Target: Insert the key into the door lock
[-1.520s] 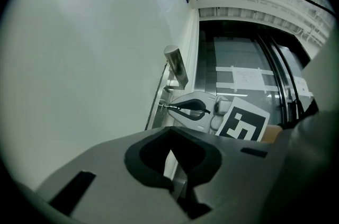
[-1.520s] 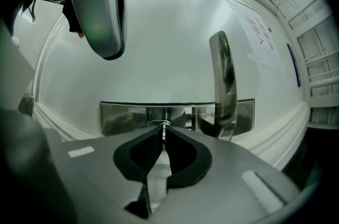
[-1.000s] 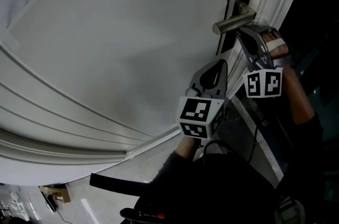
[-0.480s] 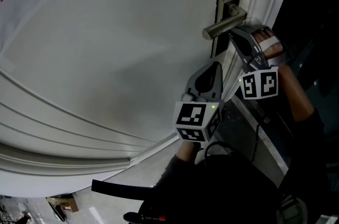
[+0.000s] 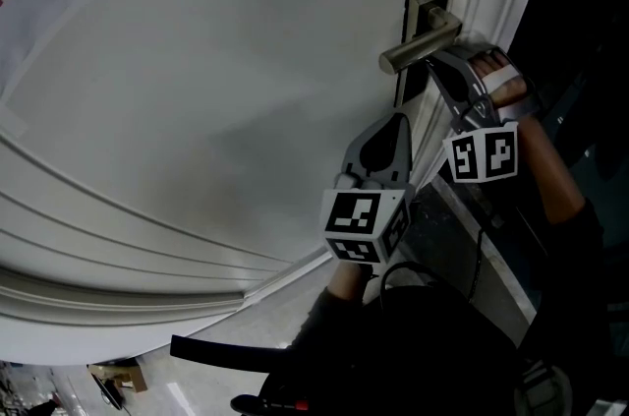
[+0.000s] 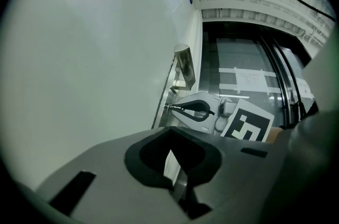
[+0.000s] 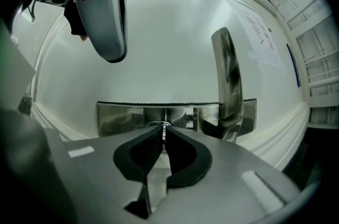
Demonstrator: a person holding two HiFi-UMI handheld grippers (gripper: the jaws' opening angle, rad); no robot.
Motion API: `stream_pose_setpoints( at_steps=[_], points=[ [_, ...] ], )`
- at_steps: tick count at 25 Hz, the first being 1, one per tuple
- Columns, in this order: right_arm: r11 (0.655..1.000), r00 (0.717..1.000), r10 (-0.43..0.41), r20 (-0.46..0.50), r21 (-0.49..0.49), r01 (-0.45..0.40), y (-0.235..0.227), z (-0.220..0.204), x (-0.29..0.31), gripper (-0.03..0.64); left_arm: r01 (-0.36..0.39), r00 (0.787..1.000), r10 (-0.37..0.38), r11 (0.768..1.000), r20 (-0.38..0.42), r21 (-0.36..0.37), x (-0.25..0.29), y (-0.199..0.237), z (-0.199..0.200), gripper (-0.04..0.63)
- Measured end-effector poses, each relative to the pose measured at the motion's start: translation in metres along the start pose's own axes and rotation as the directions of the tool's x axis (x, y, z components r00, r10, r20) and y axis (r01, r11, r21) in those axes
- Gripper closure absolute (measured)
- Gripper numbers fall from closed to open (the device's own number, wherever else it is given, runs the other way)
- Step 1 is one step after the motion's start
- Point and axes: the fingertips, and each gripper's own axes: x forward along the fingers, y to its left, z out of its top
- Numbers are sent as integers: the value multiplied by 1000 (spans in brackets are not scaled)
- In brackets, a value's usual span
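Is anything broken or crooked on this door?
Nothing stands out. The lock plate and lever handle look whole. The right gripper pinches the key, pointing it at the plate.

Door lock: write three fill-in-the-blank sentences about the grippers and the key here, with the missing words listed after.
1. The right gripper is shut on the ___.
2. In the right gripper view, the lever handle stands to the ___ of the key, which points at the metal lock plate.
3. The left gripper is shut and holds ___.

Missing words: key; right; nothing.
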Motion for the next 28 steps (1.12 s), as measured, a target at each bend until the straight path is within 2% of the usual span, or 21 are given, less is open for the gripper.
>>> stream_pose_setpoints(
  at_steps=[14,19,24,28],
  points=[
    [1000,1000,-6,-25,-5,6,0,1,2,603,-3,1000,3,1000,0,3,0,-3,-1,595],
    [999,1000,-21,-11,44,22,1,0,0,603,-17,1000,17,1000,7,3,-5,-1,-2,595],
    [993,999,33,4,115,-33,7,-2,-2,580,-32,999,32,999,9,7,-10,2,-1,595],
    [991,1000,24,-7,132,-23,7,-8,-11,572,-40,999,40,999,4,1,-12,2,0,595]
  ],
)
